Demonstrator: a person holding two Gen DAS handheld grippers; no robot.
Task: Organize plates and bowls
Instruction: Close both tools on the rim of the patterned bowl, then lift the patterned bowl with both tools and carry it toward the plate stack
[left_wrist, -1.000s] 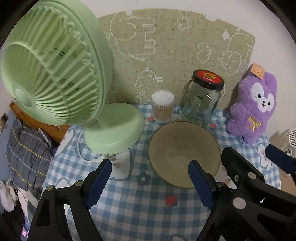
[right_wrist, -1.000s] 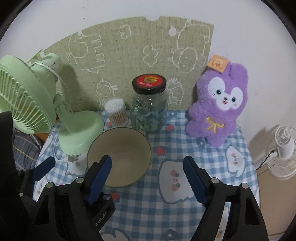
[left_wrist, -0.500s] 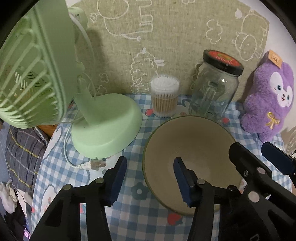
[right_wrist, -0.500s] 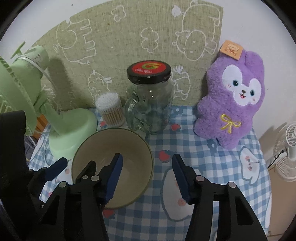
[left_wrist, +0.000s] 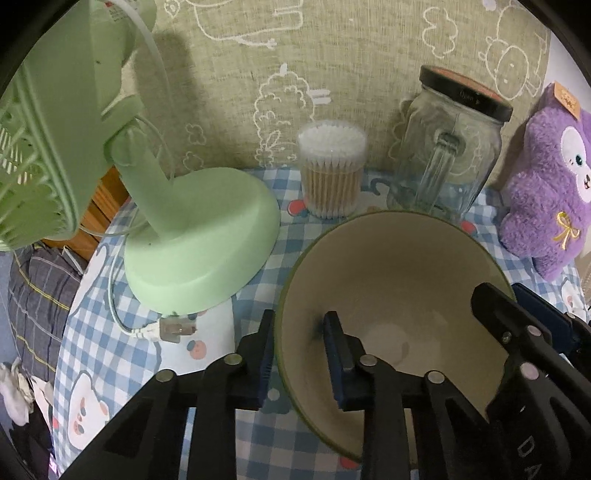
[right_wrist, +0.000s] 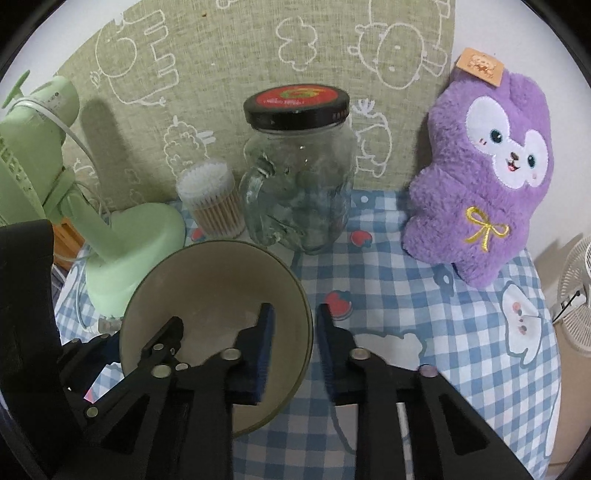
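Both grippers, left gripper (left_wrist: 297, 354) and right gripper (right_wrist: 293, 341), straddle the bowl (left_wrist: 399, 273) rim with jaws partly open; next, squeeze and lift.

right gripper (right_wrist: 291, 332) straddles bowl (right_wrist: 207, 288) rim | contact seemingly unclear | jar (right_wrist: 299, 177) behind

The fan (left_wrist: 55, 122) head is cut off by the left edge. Gripper arms hide the near rim of the bowl (left_wrist: 399, 280) in both views.
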